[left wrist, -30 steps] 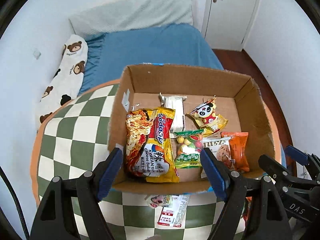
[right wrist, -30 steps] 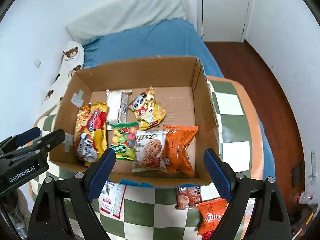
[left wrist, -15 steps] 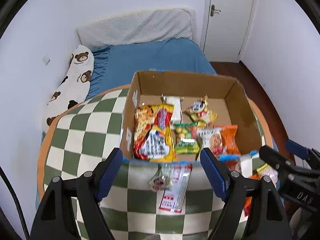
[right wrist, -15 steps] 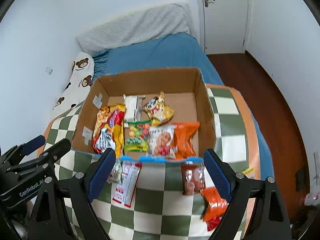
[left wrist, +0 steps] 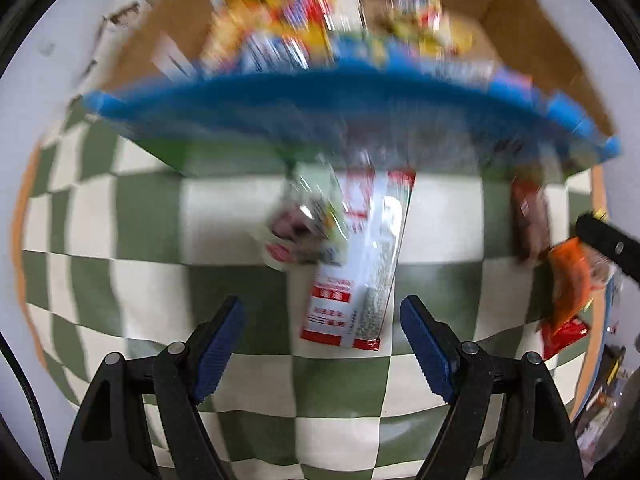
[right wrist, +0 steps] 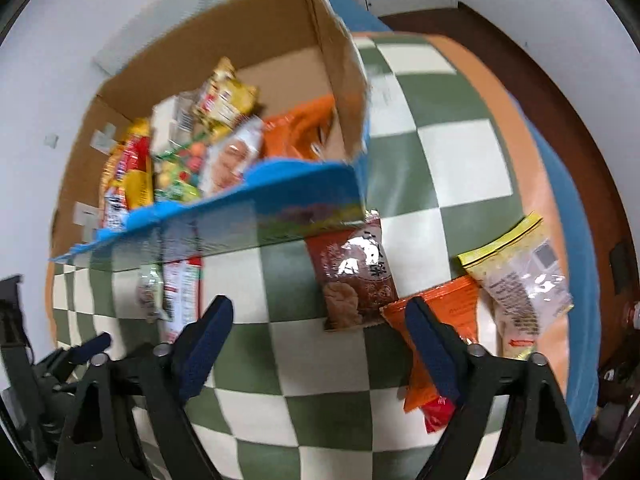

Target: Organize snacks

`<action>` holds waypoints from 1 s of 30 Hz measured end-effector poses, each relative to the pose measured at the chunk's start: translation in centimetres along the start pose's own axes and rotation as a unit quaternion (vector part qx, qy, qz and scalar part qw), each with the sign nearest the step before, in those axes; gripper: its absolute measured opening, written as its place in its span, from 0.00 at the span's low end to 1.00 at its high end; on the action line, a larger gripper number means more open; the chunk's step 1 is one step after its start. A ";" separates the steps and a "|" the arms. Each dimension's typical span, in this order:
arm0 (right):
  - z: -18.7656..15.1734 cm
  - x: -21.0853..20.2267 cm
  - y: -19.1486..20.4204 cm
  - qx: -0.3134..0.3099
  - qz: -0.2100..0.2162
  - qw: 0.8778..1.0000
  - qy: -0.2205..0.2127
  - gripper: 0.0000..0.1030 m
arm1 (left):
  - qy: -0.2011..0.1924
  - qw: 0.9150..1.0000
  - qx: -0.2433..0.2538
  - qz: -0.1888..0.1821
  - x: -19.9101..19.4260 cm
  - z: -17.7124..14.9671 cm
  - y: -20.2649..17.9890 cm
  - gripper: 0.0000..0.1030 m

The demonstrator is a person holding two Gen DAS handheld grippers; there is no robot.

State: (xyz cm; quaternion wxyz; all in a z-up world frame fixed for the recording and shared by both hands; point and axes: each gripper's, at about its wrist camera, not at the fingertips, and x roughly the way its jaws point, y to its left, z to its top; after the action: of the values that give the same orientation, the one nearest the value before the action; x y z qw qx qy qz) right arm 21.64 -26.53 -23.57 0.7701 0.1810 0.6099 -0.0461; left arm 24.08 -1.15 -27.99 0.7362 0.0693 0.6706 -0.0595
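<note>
Progress check. Cardboard box (right wrist: 224, 80) already holds about 6 packets. Left outside on the checked cloth (right wrist: 440, 152): white-red packet (left wrist: 356, 280), brown cookie packet (right wrist: 356, 276), orange packet (right wrist: 444, 320), yellow-edged bag (right wrist: 520, 280). My left gripper (left wrist: 322, 344) hangs spread and empty over the white-red packet. Right gripper (right wrist: 320, 340) has just been narrowing, nothing between its jaws.

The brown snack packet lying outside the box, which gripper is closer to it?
Right. The brown snack packet lies just ahead of the right gripper; from the left gripper it sits far off to the side.
</note>
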 end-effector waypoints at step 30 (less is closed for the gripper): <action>-10.4 7.3 -0.6 -0.029 -0.013 0.989 0.141 0.59 | 0.112 0.991 -0.025 -0.065 5.7 -8.6 -3.5 0.47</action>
State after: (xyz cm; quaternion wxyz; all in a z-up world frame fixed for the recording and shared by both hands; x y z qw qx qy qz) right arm 13.73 -22.49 -32.70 0.6805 0.1554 0.7160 -0.0119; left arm 15.54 -2.97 -34.49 0.6521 0.0133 0.7535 -0.0827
